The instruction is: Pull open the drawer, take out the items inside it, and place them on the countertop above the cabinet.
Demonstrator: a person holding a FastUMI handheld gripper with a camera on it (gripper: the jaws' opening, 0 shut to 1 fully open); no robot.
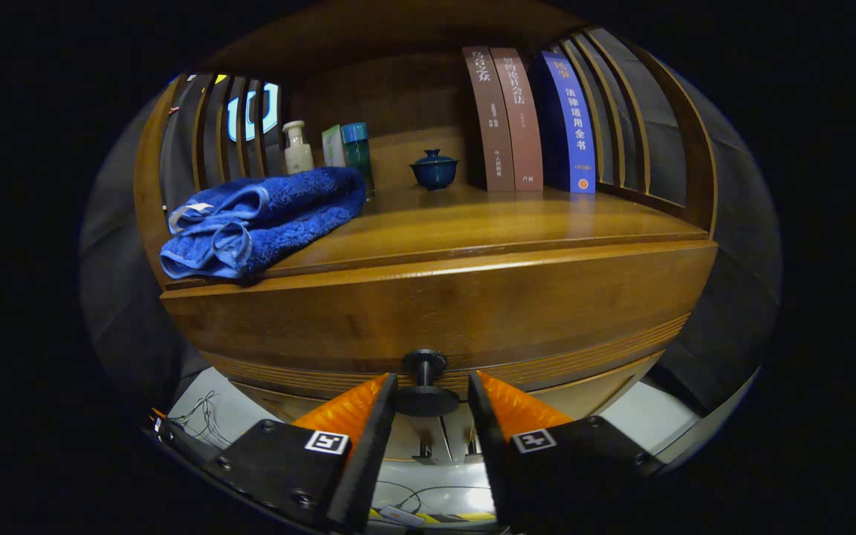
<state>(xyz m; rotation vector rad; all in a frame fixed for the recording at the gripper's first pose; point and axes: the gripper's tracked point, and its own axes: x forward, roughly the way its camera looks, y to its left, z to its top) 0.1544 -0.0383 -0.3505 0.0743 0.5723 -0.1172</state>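
my jaws point(430, 386) sit wide apart w/ the drawer knob point(426, 383) right between the tips, neither side touching it as far as i can tell. knob's stem runs straight away from me into the drawer front point(443, 312), disc end facing me, so the pull has to come straight back along that axis. drawer looks shut or barely out; can't see inside, so items are hidden. the surface point(472, 219) above the cabinet is where stuff goes: blue towel point(264, 219) lies at its left front edge, small lidded cup point(434, 169) mid-back, books point(528, 119) upright at the right, bottles point(328, 148) behind the towel. next i'd say: close on the knob stem, then pull.
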